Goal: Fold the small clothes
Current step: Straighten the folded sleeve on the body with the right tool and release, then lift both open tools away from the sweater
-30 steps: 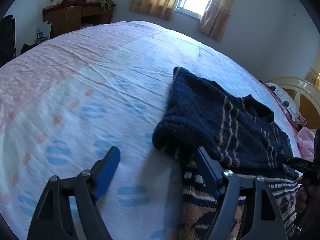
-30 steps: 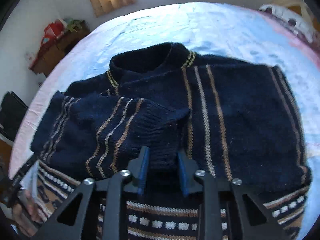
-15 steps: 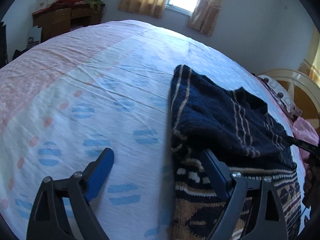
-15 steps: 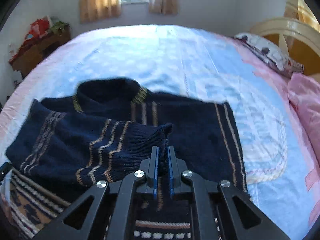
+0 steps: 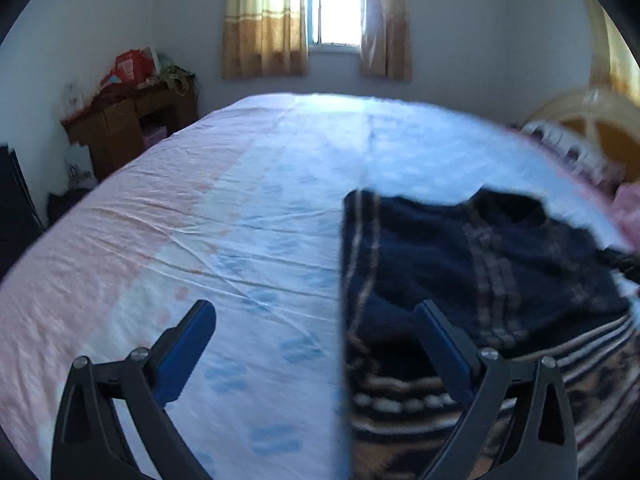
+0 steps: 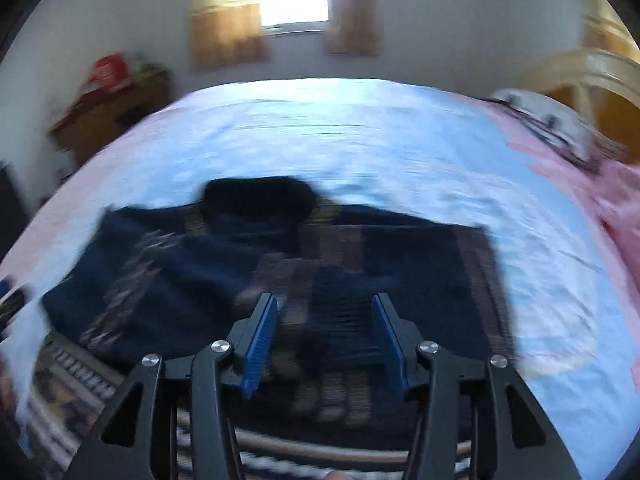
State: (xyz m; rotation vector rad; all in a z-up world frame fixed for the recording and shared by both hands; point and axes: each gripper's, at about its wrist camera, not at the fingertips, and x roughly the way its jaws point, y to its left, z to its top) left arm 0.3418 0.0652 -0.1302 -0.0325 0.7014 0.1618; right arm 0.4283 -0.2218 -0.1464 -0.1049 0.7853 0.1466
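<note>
A dark navy knitted sweater [image 6: 280, 264] with thin tan stripes lies flat on the bed [image 5: 248, 208], its collar toward the window [image 5: 340, 0] and its patterned tan-and-white hem nearest the cameras; a sleeve is folded across the chest. In the left wrist view the sweater [image 5: 480, 264] fills the right half of the bedsheet, its left edge running straight down the picture. The right gripper [image 6: 324, 328] hangs over the lower middle of the garment; its blue-padded jaws have just been opening and now stand apart with only blurred knit below them, nothing pinched. The left gripper [image 5: 316, 336] has also just been opening and is spread wide, one finger over bare sheet and the other over the sweater's lower left part, holding nothing. The sheet is pale blue with blue dashes, turning pink on the left. Beyond the bed stand a cluttered wooden desk [image 5: 132, 128], tan curtains [image 5: 264, 20] and, at right, a cream headboard [image 6: 600, 76] with a pillow [image 6: 548, 120].
</note>
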